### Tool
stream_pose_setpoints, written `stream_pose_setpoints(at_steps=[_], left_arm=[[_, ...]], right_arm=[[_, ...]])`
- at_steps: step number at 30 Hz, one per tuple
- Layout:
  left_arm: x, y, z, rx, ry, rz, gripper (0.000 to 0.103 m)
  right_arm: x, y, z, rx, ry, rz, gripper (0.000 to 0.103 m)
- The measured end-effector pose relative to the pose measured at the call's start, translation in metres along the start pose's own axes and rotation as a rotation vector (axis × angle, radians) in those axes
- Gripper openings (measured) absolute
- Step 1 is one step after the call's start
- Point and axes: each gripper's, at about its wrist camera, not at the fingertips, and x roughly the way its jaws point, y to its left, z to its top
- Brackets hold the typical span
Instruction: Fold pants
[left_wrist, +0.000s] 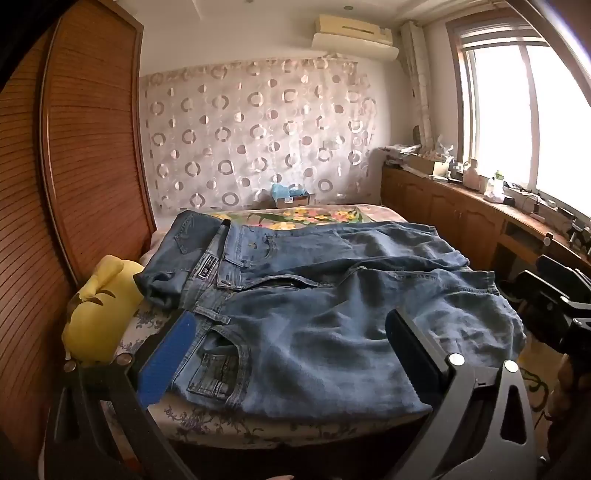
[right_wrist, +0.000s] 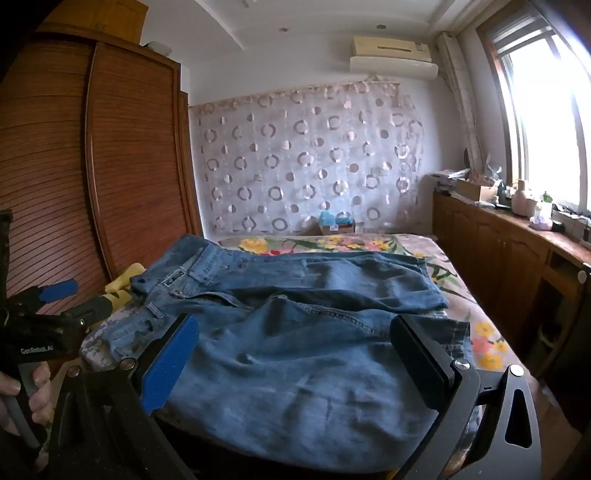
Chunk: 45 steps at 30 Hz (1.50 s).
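Observation:
Blue denim pants (left_wrist: 314, 295) lie spread on the bed, waistband at the left, legs running right; they also show in the right wrist view (right_wrist: 295, 332). My left gripper (left_wrist: 291, 347) is open, its jaws wide apart, just above the near waist and pocket area, holding nothing. My right gripper (right_wrist: 295, 354) is open too, hovering over the near leg, empty. The left gripper also shows in the right wrist view (right_wrist: 55, 295) at the far left, held by a hand. Part of the right gripper's body shows at the right edge of the left wrist view.
A yellow plush toy (left_wrist: 99, 310) lies at the bed's left edge beside the waistband. A brown louvred wardrobe (left_wrist: 74, 147) stands close on the left. A wooden cabinet (left_wrist: 461, 206) with clutter runs along the window on the right. The floral bedsheet (right_wrist: 369, 243) extends beyond the pants.

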Motion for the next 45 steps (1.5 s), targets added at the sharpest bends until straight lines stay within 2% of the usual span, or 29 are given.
stream_pose_setpoints(at_steps=[45], left_arm=[[0.0005,-0.0003,0.0002,0.007,-0.001,0.003,0.103]], right_arm=[[-0.0004,0.0038,-0.0012,-0.016,-0.011,0.009,0.103]])
